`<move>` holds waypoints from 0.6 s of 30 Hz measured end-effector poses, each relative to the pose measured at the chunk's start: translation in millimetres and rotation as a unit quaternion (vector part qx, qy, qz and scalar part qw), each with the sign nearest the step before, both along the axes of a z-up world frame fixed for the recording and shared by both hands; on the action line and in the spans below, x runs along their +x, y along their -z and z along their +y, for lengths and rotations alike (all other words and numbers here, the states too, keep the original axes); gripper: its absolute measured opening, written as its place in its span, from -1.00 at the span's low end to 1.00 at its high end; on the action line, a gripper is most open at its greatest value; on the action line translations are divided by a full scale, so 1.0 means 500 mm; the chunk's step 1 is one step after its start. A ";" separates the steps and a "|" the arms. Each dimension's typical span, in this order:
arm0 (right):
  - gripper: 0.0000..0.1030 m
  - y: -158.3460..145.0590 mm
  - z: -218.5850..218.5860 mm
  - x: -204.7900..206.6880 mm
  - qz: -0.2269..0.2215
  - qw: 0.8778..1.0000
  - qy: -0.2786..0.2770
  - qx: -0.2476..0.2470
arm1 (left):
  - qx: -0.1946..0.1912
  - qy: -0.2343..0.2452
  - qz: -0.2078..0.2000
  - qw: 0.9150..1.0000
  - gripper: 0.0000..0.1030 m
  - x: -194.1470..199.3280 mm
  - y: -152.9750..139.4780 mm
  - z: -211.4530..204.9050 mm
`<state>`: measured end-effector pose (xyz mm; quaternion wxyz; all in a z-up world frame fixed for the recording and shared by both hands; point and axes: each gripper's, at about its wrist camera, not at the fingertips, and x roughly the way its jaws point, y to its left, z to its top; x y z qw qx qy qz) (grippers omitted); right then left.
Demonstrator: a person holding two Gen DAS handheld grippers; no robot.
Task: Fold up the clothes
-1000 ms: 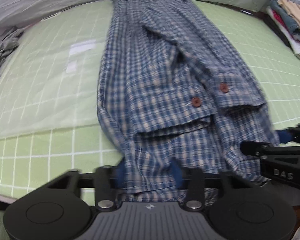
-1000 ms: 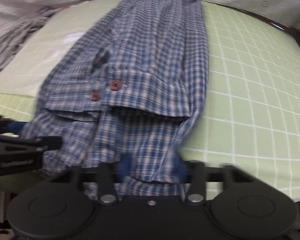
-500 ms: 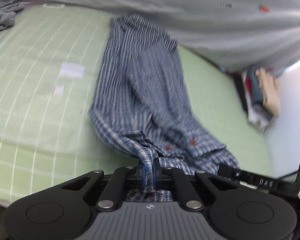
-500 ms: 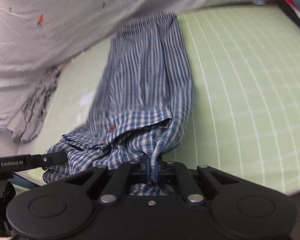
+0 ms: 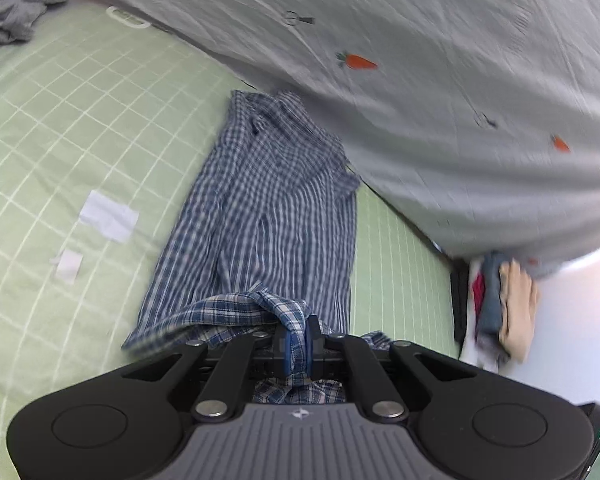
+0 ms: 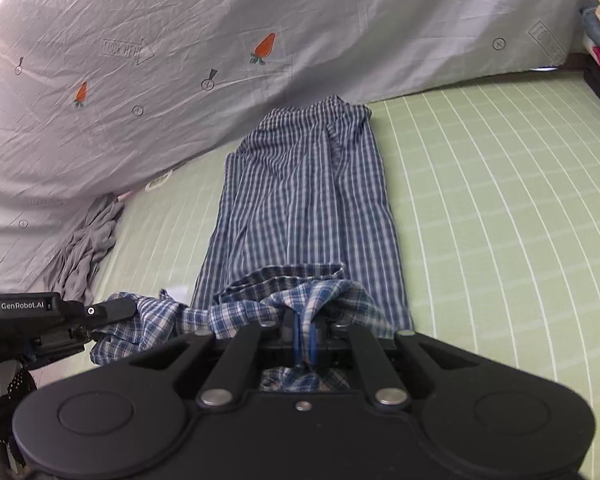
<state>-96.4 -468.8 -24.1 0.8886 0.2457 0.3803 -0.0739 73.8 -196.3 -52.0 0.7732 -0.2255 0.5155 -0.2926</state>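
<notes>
Grey sheet borders the green bed; both left gripper and right gripper jaws clamp the plaid shirt hem.

The left hand-held gripper pinches the near hem of a blue checked shirt, which stretches away across the green gridded bed. A grey carrot-print sheet rises behind; folded clothes sit stacked far right.

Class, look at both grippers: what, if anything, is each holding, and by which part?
Both hold the plaid shirt by its near hem edge: the left gripper pinches one bunched corner, the right gripper the other.
</notes>
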 end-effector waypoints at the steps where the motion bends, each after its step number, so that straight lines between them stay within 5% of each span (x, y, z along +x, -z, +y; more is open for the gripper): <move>1: -0.89 0.004 -0.007 0.015 0.000 1.000 0.000 0.000 | -0.002 -0.006 0.003 1.000 -0.87 0.015 0.005 -0.006; 10: -0.89 0.123 -0.049 0.160 0.050 0.999 -0.016 0.011 | 0.035 -0.012 0.035 0.999 -0.86 0.149 0.110 -0.059; 18: -0.88 0.193 -0.056 0.207 0.101 0.994 -0.022 0.034 | 0.064 -0.010 0.079 0.995 -0.85 0.184 0.189 -0.072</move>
